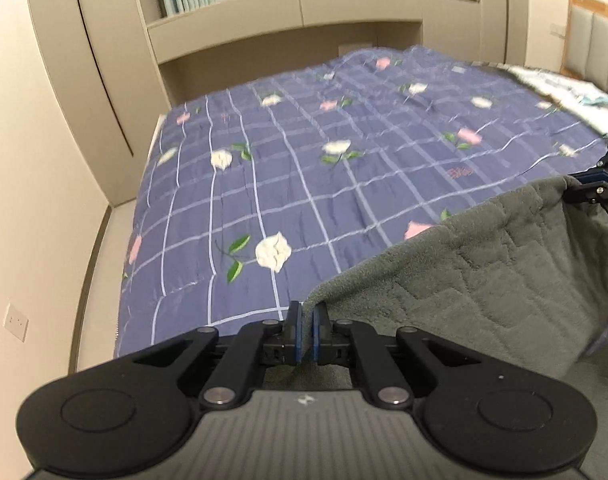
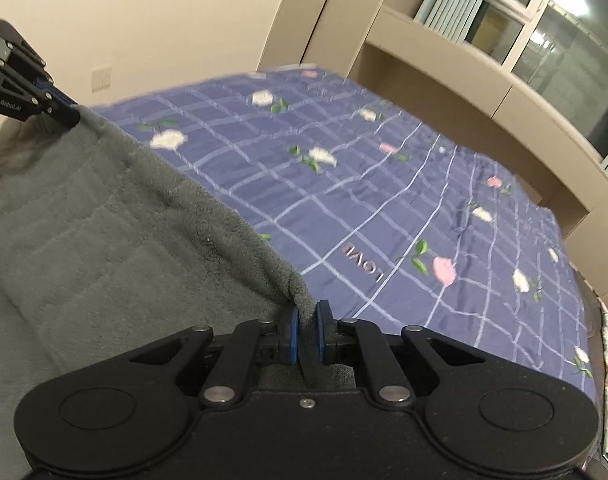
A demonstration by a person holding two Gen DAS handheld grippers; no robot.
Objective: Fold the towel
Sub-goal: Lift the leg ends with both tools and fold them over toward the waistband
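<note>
A grey fleecy towel (image 1: 484, 264) hangs stretched between my two grippers above the bed. My left gripper (image 1: 306, 314) is shut on the towel's left corner, its blue pads pinching the edge. In the left wrist view my right gripper (image 1: 584, 188) holds the far corner at the right edge. In the right wrist view the towel (image 2: 116, 224) runs off to the left, and my right gripper (image 2: 307, 312) is shut on its near corner. The left gripper (image 2: 70, 114) clamps the other corner at the upper left. The towel's lower part sags out of sight below both grippers.
A bed with a purple checked, flowered cover (image 1: 304, 168) fills the ground ahead. Beige cupboards (image 1: 104, 60) and a shelf under a window (image 2: 544, 32) line the far side. A padded headboard (image 1: 600, 40) and a pale pillow (image 1: 564, 84) lie at the right.
</note>
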